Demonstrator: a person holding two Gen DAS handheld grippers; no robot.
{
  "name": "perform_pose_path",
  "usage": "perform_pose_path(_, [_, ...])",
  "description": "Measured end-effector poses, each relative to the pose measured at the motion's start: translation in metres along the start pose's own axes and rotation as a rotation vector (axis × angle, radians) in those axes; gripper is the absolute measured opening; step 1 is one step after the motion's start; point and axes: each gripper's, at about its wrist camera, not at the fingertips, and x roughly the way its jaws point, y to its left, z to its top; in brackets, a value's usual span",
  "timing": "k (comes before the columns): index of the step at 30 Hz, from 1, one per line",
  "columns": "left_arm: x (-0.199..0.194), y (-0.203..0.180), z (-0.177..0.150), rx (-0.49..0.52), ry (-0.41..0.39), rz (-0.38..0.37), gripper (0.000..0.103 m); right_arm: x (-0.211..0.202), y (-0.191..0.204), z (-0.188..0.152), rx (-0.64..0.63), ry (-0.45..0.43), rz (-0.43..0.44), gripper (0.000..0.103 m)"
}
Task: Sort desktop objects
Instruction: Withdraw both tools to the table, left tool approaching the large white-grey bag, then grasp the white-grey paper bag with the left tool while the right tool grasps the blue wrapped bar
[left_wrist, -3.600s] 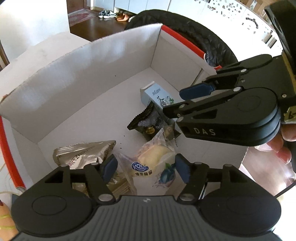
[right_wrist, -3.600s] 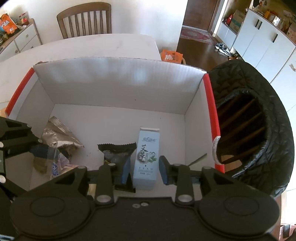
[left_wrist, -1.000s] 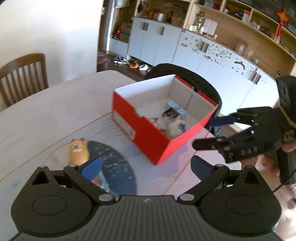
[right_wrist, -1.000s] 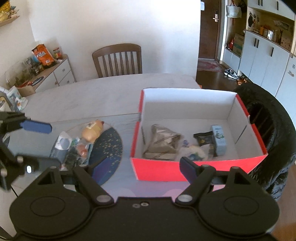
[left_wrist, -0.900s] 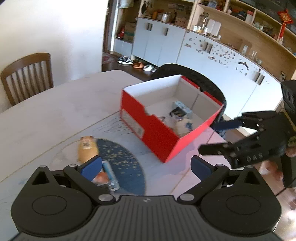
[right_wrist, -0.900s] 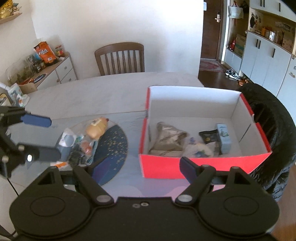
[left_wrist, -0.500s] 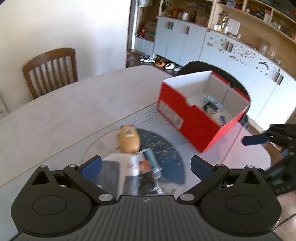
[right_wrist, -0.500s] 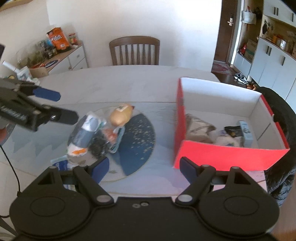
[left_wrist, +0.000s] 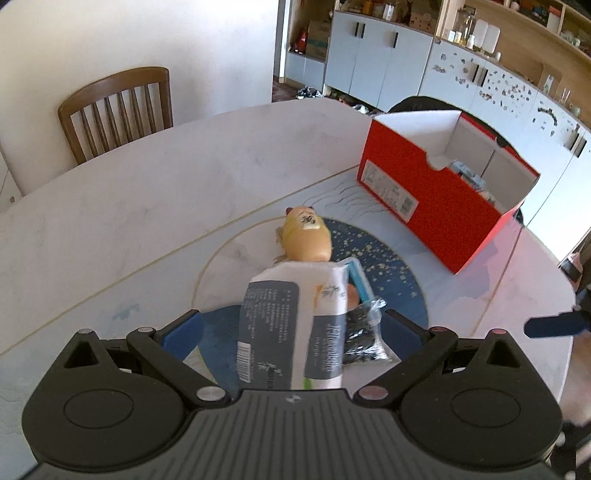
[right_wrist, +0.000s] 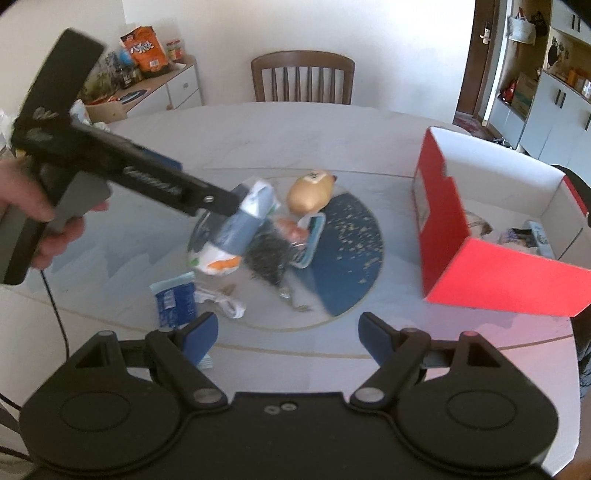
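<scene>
Swinging away from the red box (left_wrist: 436, 206), both grippers now face the pile of loose things on the blue round mat (right_wrist: 343, 254); 3.6 seconds ago they were deep inside that box, over the snacks already dropped there, so one round of sorting looks finished and the next pick-up is starting. The box stands at about two o'clock from the pile, well apart from it, with a small carton and wrappers visible inside. The left gripper (left_wrist: 291, 332) has closed in on a white-and-grey tissue pack (left_wrist: 295, 325), which fills the space between its jaws; these are spread wide, and whether either pad touches the pack I cannot tell, since motion blur smears its edges. Just beyond the pack, at twelve o'clock, lies a yellow bottle-shaped toy (left_wrist: 306, 236), and at its three o'clock side a dark crinkly packet (left_wrist: 360, 336) and a teal-edged tray (left_wrist: 356, 280). The right gripper (right_wrist: 288, 334) hangs back over the worktop (right_wrist: 258, 133) with jaws wide apart and nothing between them. A blue sachet (right_wrist: 173, 301) lies at seven o'clock from the pile.
</scene>
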Motion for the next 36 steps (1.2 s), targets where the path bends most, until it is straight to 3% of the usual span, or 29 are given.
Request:
perform_pose_path(10, [0.017, 0.003, -0.006, 0.026, 0.011, 0.008, 0.102, 0.026, 0.053, -0.013, -0.033, 0.032, -0.005, 0.083])
perform_pose_path(19, [0.028, 0.008, -0.009, 0.055, 0.033, -0.038, 0.103, 0.052, 0.091, -0.016, -0.081, 0.058, 0.031, 0.083])
perform_pose_path(30, [0.053, 0.022, -0.007, 0.03, 0.102, -0.123, 0.102, 0.076, 0.104, -0.016, -0.105, 0.101, 0.011, 0.08])
perform_pose_path(36, [0.06, 0.026, -0.011, 0.034, 0.119, -0.147, 0.102, 0.083, 0.106, -0.019, -0.128, 0.12, -0.006, 0.072])
